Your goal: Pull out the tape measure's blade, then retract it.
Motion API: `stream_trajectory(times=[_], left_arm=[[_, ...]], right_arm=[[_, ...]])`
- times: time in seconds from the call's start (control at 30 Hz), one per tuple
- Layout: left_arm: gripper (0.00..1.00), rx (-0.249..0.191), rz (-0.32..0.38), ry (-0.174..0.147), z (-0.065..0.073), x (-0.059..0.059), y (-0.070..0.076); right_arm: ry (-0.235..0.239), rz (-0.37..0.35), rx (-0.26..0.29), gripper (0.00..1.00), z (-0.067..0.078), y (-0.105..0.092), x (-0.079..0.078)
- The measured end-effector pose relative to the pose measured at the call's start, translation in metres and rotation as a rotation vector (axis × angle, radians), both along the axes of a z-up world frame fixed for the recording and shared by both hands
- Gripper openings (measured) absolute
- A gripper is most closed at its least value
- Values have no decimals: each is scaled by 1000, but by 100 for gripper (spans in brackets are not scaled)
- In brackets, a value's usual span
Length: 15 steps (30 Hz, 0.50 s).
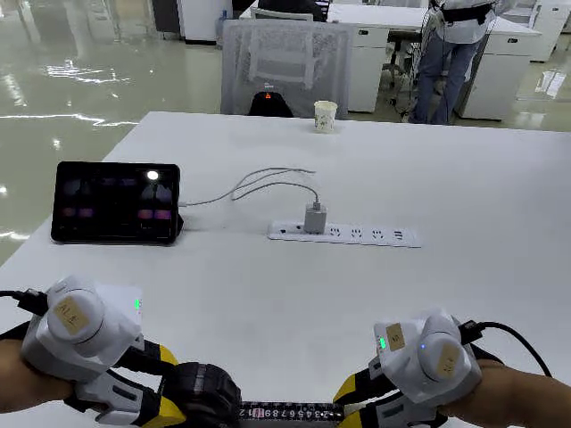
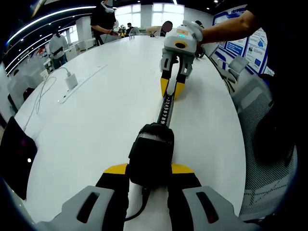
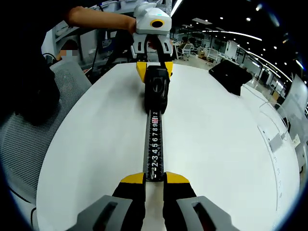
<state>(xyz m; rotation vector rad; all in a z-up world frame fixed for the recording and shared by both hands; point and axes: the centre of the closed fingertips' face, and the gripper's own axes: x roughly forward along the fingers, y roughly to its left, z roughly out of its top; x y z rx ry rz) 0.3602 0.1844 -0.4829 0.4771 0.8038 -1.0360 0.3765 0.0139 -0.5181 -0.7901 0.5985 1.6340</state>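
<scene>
The left tool point(image 2: 150, 169) clamps the case point(image 2: 151, 149) as anchor while the right tool point(image 3: 155, 179) pinches the blade point(image 3: 154, 139) tip, so it lies taut along the surface point(image 3: 216, 144).

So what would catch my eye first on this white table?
Your eye lands on the black tape measure case at the near edge, clamped in the left gripper, with its numbered black blade stretched along the table to the right gripper, which pinches its end. Farther back sit a dark glossy tablet on the left and a white power strip mid-table.
</scene>
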Motion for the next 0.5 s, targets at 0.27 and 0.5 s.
stream_trajectory(times=[0.27,0.5], left_arm=[[24,0,-1,1,1,-1,-1],[25,0,-1,1,0,-1,-1]], right_arm=[[-2,-13,-10,9,0,-11,2],[-1,-23,-18,9,0,-22,3]])
